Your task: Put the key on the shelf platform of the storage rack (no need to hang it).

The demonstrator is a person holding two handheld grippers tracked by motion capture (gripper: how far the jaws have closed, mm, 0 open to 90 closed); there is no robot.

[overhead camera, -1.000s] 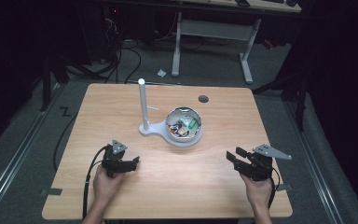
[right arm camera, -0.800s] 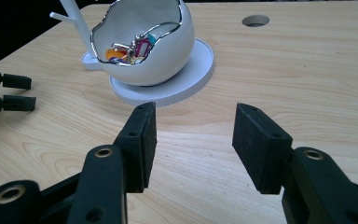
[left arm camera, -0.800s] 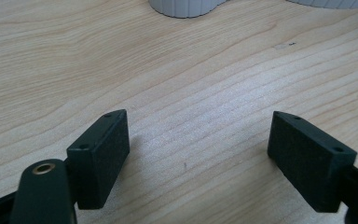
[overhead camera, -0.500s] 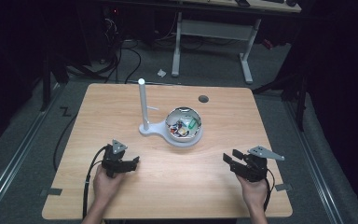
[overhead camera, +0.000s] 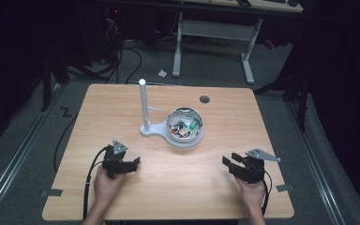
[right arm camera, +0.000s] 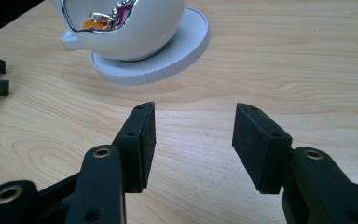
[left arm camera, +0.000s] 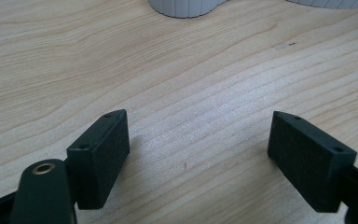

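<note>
On the near left of the tabletop (overhead camera: 122, 103), the left gripper (overhead camera: 133, 164) sits low over the wood in the person's left hand (overhead camera: 105, 185), its cable looping back toward the near edge. In the left gripper view its fingers (left arm camera: 100, 156) stand wide apart with bare wood grain between them and nothing held; the ribbed edge of a white base shows at the top of that view.

Toward the middle, farther back, a white post (overhead camera: 143, 105) stands upright on one end of a white stand (overhead camera: 152, 131). The stand's other, round end carries a white bowl (overhead camera: 184, 125) with a silvery rim, which holds a jumble of small coloured items too small to name. The right gripper view shows the bowl (right arm camera: 140, 28) sitting on its round base, with orange and pink pieces inside. A dark round hole (overhead camera: 204, 99) lies in the tabletop behind the bowl.

On the near right, the right gripper (overhead camera: 229, 160) is held in the right hand (overhead camera: 253, 192), pointing left and toward the bowl, a grey plate on top. Its fingers (right arm camera: 140, 144) are parted moderately, less than the left pair, and are empty above the wood.
</note>
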